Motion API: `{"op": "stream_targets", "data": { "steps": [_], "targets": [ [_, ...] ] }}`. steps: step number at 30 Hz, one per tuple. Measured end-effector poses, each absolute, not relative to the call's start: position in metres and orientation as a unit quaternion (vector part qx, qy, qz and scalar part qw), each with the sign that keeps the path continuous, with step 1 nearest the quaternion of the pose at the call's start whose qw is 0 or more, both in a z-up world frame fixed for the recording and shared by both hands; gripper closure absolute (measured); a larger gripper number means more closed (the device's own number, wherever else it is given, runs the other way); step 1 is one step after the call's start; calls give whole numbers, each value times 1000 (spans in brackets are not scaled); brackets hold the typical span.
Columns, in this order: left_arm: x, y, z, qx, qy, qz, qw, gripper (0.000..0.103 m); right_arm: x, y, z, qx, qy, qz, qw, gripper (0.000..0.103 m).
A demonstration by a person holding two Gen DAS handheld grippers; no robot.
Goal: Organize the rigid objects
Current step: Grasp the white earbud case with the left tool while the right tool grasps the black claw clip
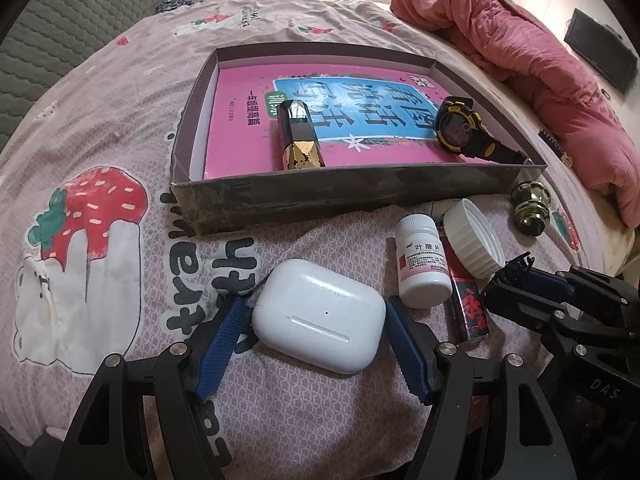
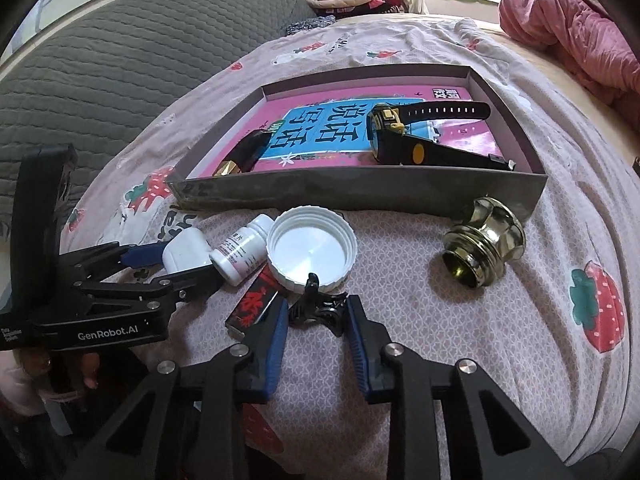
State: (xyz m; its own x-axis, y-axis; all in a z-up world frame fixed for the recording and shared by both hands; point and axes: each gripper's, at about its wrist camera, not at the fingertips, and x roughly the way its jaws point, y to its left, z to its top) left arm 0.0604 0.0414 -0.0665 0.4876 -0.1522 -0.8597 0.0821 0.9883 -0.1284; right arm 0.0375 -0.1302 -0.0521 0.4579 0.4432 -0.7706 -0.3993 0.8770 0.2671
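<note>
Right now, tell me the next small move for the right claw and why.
Probably lift the black clip and carry it toward the box. The right claw has closed around it, with both pads at its sides, and the watch already lies in the box. The left claw stands open around the earbud case.

left gripper (image 1: 318,320) angled down, jaws spread wide, right gripper (image 2: 318,316) angled down, jaws narrowed, fingers (image 2: 86,368) on left handle
</note>
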Motion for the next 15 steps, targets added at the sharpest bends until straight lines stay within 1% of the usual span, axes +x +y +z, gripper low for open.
{"op": "stream_targets", "data": {
  "steps": [15],
  "targets": [
    [59,38,-70,-23,495,-67,866,31,40,-145,-48,41,450,237,860,74]
  ]
}}
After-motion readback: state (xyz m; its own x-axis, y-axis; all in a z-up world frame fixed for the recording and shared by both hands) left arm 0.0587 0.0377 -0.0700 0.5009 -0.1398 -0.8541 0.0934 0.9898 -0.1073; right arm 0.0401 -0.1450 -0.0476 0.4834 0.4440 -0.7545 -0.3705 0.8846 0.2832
